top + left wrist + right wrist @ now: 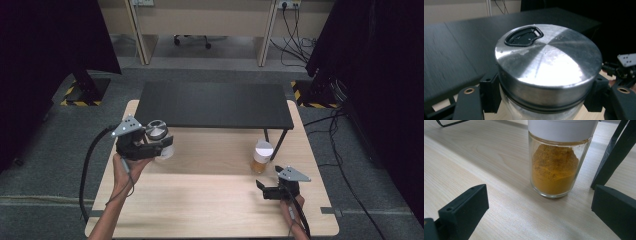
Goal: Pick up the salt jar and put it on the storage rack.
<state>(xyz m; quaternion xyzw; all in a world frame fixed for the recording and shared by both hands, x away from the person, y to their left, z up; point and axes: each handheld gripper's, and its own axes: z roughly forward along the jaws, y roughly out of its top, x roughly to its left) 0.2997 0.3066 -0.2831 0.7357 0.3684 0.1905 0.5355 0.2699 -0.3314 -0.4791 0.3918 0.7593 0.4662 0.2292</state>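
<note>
My left gripper (162, 145) is shut on a glass jar with a brushed metal lid (548, 65); the lid carries a black kidney-shaped flap. In the high view the jar (159, 137) hangs above the left side of the wooden table (210, 205), just in front of the black shelf (215, 105). The jaws clamp the jar's body just under the lid. A spice jar (557, 162) with a white cap and orange-brown powder stands on the table beside a shelf leg (614, 152). My right gripper (537, 212) is open a short way in front of the spice jar (262, 156).
The low black shelf spans the back of the table on thin black legs (280, 142). Cables (92, 165) trail from both grippers off the front edge. Dark curtains and stands flank the table on the grey floor.
</note>
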